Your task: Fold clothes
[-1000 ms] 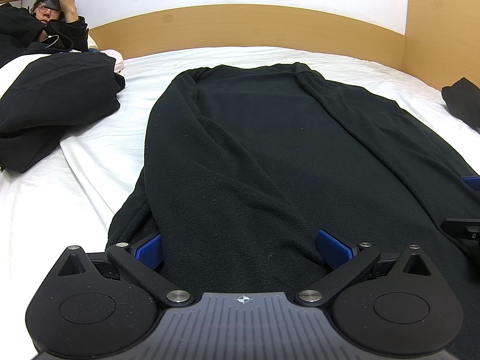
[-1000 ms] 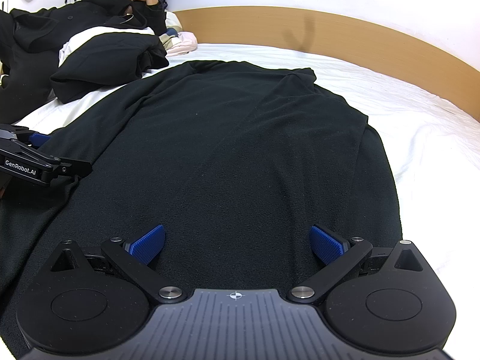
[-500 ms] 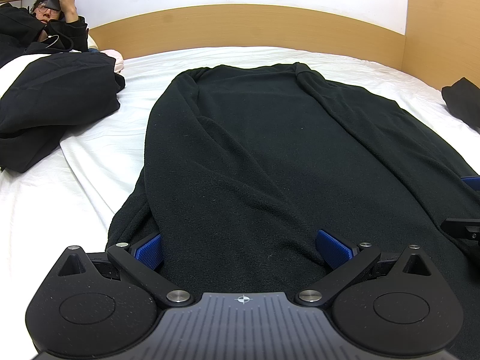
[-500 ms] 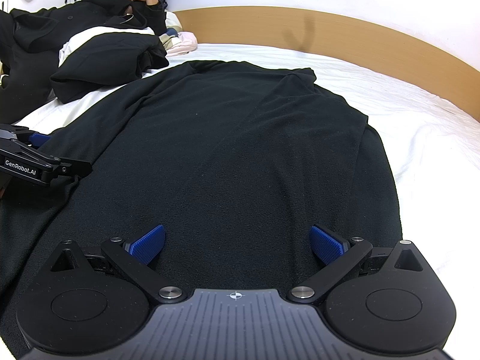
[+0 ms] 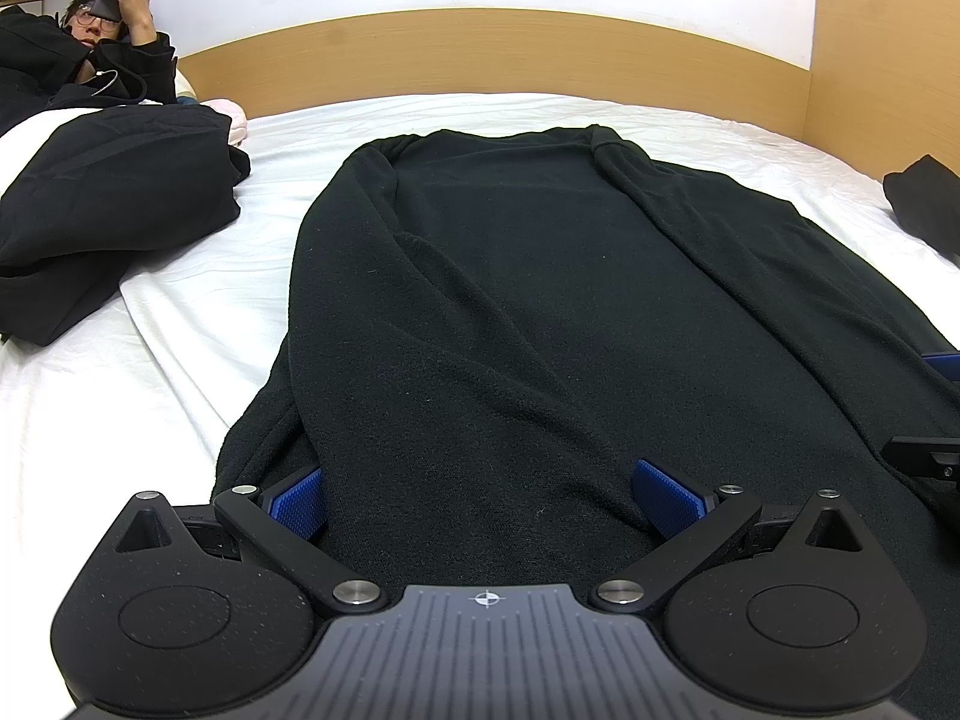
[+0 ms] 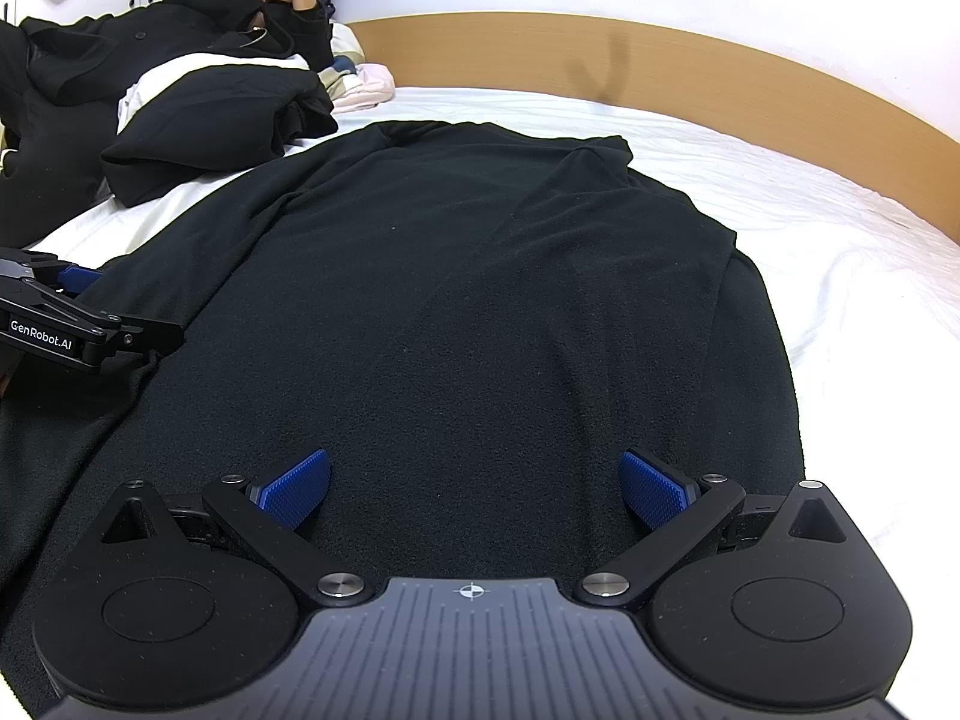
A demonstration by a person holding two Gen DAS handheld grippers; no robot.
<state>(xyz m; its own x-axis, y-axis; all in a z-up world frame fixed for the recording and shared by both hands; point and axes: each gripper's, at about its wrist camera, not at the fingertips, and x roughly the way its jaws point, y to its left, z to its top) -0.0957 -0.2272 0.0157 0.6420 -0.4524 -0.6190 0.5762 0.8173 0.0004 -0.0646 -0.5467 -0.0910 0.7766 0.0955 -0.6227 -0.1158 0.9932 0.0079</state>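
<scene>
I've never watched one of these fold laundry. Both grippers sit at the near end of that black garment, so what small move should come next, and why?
Probably close both grippers on the near hem. The left gripper and right gripper are wide open with the black garment lying flat between their fingers, sides already folded in on the white sheet. Nothing is gripped yet, so lifting it would likely fail.

To my left a heaped black coat and a person lying with a phone block the way, the wooden headboard closes the far side, while bare white sheet lies open rightward.
</scene>
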